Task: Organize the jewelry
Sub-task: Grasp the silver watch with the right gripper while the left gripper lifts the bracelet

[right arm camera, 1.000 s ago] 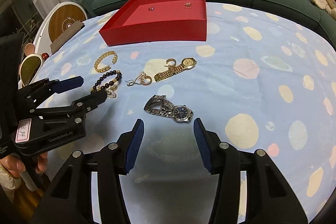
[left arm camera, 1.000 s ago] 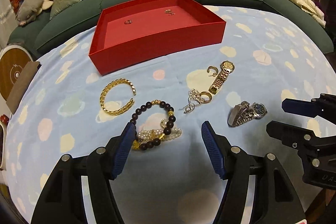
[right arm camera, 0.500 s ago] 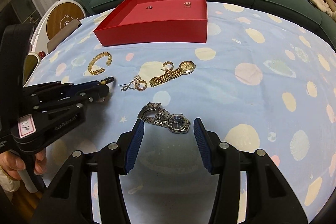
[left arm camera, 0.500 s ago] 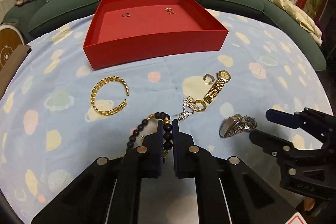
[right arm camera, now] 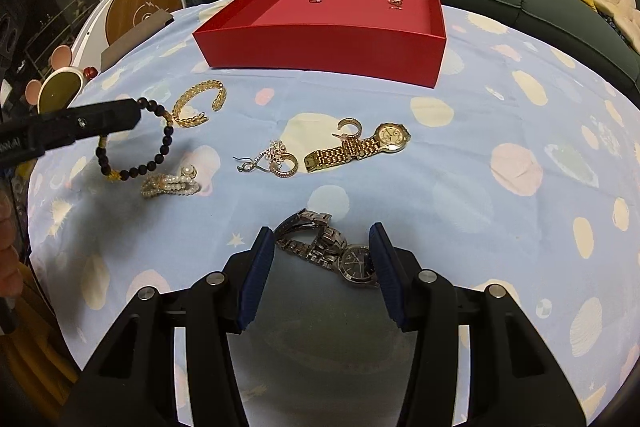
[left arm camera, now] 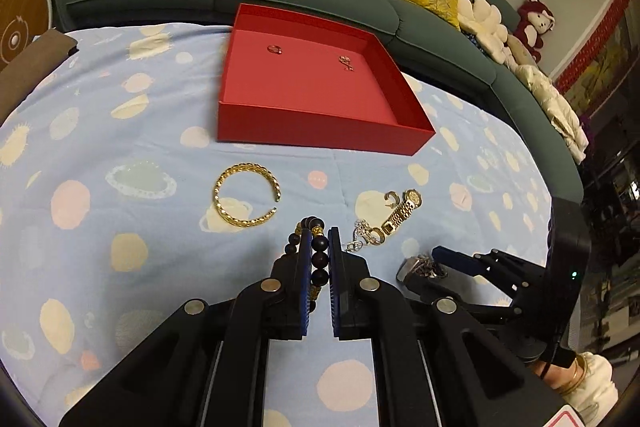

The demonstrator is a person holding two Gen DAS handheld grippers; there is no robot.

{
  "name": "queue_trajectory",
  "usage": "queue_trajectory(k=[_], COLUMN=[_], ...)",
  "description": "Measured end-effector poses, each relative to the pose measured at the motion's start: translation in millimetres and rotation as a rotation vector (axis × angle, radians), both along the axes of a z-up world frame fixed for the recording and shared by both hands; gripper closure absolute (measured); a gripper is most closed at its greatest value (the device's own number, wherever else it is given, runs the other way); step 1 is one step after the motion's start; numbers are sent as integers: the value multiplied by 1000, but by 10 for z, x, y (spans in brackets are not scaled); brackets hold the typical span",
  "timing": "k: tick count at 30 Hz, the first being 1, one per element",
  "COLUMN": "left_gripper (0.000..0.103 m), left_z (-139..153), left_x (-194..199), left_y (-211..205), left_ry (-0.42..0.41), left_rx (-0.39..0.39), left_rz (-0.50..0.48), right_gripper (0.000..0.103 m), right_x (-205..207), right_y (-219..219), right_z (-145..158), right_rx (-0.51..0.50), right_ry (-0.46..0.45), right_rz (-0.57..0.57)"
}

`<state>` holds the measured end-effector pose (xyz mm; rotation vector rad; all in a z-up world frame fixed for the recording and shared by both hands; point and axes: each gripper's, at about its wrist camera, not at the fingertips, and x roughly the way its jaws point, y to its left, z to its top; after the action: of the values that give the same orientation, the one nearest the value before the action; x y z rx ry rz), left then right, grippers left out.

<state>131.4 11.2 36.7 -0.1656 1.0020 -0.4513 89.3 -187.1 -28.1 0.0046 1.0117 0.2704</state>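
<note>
Your left gripper (left arm camera: pixel 319 247) clamps the bead bracelet (right arm camera: pixel 160 131) above the cloth (right arm camera: pixel 480 107); your right gripper (right arm camera: pixel 322 259) stands half-open around the silver watch (right arm camera: pixel 336 251).

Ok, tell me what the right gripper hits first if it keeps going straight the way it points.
Most likely the silver watch: it lies on the blue cloth between the open right gripper fingers, straight ahead. How much gap remains above it is unclear.

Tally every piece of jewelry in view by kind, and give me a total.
Watches: 2, gold watch, silver watch
Bracelets: 3, gold cuff, dark bead bracelet, pearl bracelet
Small pieces on the cloth: 2, gold hoop, silver cluster
Small pieces in the red box: 2
Total: 9
</note>
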Motion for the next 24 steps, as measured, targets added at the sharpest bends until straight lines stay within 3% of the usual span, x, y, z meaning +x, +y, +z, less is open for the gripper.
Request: queue_trajectory(k=[5,10,11,15,24], left_gripper=[97,97,97,97,97], left_z=[35,3,2,20,214], left_x=[21,0,-6,-9,25], left_y=[109,79,65,43,-44], left_ry=[-15,-21,-22,-27,-58], left_rx=[13,51,53,48,5], left_rz=[34,17,12,5,3], right_gripper=[57,76,84,92,93], right_x=[24,-12,-17,-58,-103], right_y=[47,127,130,115,-3], right_z=[-37,-25,-26,18,421], right_rx=[5,5,8,36,149], right_ry=[9,18,24,25,-56], right_rz=[32,57,57,41,-3])
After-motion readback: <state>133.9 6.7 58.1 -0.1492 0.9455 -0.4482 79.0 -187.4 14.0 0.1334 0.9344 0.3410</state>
